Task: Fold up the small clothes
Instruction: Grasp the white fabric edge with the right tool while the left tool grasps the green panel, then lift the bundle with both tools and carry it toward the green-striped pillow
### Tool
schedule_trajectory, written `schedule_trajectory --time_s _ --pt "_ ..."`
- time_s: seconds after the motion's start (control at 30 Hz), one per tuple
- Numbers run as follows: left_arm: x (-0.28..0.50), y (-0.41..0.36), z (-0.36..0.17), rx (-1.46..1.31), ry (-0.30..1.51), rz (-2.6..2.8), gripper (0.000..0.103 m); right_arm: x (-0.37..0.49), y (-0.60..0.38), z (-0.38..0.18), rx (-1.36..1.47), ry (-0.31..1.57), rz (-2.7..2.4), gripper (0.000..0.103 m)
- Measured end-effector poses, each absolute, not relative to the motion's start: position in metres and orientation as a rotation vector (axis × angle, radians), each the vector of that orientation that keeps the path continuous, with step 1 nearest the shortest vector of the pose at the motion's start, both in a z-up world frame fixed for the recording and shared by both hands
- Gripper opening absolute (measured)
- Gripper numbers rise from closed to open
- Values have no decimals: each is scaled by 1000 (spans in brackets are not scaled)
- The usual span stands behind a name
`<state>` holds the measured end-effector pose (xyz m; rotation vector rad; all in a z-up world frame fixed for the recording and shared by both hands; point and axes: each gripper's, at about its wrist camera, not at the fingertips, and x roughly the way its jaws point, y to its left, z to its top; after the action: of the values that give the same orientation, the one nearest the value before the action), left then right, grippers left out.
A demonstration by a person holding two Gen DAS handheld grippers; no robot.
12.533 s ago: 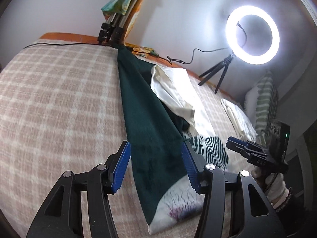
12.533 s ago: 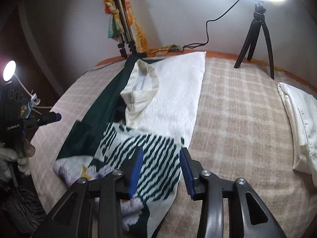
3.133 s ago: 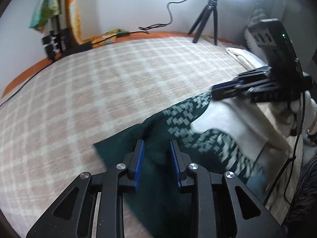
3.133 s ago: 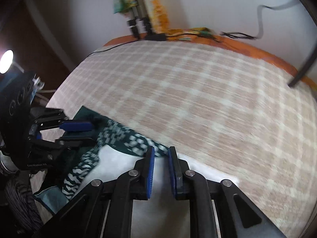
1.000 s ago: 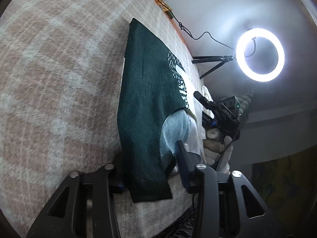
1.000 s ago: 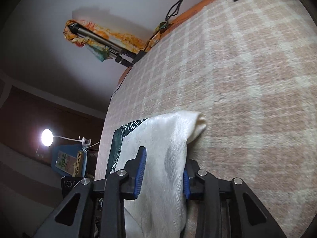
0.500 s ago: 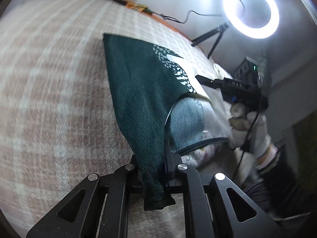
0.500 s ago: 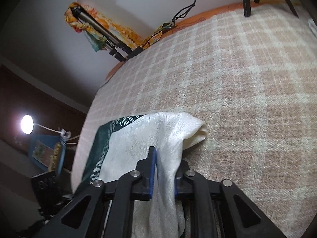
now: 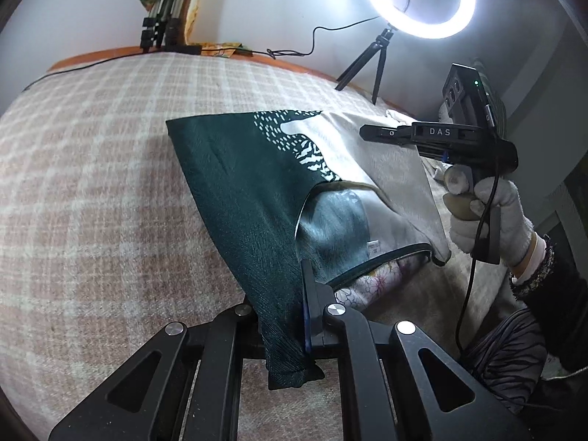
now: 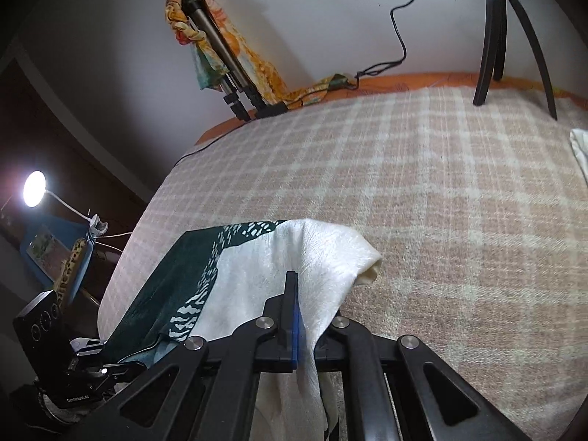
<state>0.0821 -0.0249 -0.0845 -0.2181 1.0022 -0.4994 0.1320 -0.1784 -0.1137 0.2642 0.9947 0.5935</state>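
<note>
My left gripper [image 9: 299,316] has its jaws closed tight on the dark green edge of the garment [image 9: 257,191], the cloth pinched between them and a short tail of it hanging out below. My right gripper [image 10: 297,327] is likewise clamped shut on the white side of the same garment [image 10: 279,268], the fabric draped over the jaws and falling past them. The piece lies near the edge of the bed, on the checked blanket [image 9: 92,183], green on my left half and cream-white on my right, with a band of white dashes and stripes where the two colours meet. It is partly doubled over: in the left wrist view a grey inner layer with a small label shows under the lifted edges, and a pale printed patch peeks out below that. In the right wrist view its far white corner curls into a soft roll resting on the blanket. A lit ring light [image 9: 419,0] on a small tripod stands at the far side of the bed, and another white folded cloth [image 10: 578,150] lies well apart at the right.
</note>
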Motion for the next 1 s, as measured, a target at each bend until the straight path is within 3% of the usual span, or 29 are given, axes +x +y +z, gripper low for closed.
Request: schedule_trajectory --time_s 0.43,1.0 --pt "81 -30 -58 -223 944 -561 6 115 -180 -82 216 913 576 0" --pt "123 -125 -19 -163 854 -735 6 108 -268 -24 157 805 472 0"
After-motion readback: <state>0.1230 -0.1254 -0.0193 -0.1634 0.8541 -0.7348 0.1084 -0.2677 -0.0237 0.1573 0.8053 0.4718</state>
